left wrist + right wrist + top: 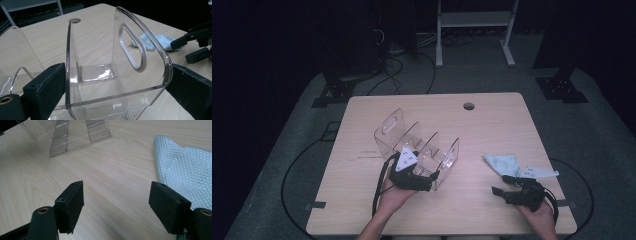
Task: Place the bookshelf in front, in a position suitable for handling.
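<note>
I have the left gripper (428,176) at the near end of the clear acrylic organizer (417,147), which sits mid-tabletop, slightly toward the left edge. Its jaws stand wide, one on each side of the organizer's end compartment; whether the pads press on the walls I cannot tell. My right gripper (504,184) rests near the front right corner, jaws apart with nothing between them, just beside the pale blue cloth (504,162).

We see the clear divided rack (417,145) at the table's (492,120) middle, the cloth (507,164) to its right, and a hole (469,106) seemingly farther back.
</note>
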A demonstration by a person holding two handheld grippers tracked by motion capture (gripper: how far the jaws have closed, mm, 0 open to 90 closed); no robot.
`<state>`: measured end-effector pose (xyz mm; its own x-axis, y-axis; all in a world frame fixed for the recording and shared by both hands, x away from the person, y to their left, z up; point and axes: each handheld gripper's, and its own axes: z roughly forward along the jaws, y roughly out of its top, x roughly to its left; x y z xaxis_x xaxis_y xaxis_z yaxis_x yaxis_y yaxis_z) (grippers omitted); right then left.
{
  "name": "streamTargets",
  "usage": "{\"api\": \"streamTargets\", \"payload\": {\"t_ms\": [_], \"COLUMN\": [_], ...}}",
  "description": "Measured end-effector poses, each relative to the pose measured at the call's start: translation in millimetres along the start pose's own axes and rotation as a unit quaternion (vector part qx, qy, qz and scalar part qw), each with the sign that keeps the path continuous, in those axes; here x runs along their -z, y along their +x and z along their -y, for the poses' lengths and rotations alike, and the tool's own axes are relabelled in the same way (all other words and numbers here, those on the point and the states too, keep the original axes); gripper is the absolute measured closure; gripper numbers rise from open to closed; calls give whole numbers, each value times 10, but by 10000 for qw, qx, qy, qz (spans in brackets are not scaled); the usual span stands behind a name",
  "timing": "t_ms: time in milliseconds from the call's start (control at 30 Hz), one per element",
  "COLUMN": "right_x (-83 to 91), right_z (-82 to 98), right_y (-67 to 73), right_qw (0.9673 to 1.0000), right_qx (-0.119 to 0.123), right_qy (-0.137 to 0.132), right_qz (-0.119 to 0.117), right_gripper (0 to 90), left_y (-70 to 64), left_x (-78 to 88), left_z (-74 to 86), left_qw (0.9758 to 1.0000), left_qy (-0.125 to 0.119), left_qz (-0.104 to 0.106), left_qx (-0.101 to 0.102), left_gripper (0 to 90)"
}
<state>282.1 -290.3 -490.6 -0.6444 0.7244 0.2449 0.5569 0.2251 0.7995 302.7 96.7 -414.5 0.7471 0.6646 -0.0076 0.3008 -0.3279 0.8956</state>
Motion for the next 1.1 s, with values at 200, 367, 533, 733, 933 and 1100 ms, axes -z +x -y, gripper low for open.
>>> {"api": "streamTargets", "payload": {"t_ms": [200,367,533,733,933,1100], "right_x": [9,2,9,8,1,23], "right_z": [3,3,2,5,3,6], "right_y": [6,2,9,1,4,-6], "right_qw": [10000,10000,10000,10000,10000,10000], "right_qx": [2,-7,14,-17,7,-10], "right_qy": [-23,-7,-26,-8,4,-33], "right_qz": [2,-15,-17,-18,-24,-12], "right_gripper": [276,276,276,276,276,276], "left_y": [0,3,45,198,377,491], "left_x": [50,139,212,381,468,467], "left_z": [-32,-83,-111,-128,-40,75], "left_qw": [9996,9992,9989,9978,9975,9976], "left_qy": [-194,-337,-432,-644,-693,-630], "left_qz": [117,205,195,101,-66,-130], "left_qx": [163,67,66,100,100,267], "left_gripper": [28,26,26,23,22,22]}}
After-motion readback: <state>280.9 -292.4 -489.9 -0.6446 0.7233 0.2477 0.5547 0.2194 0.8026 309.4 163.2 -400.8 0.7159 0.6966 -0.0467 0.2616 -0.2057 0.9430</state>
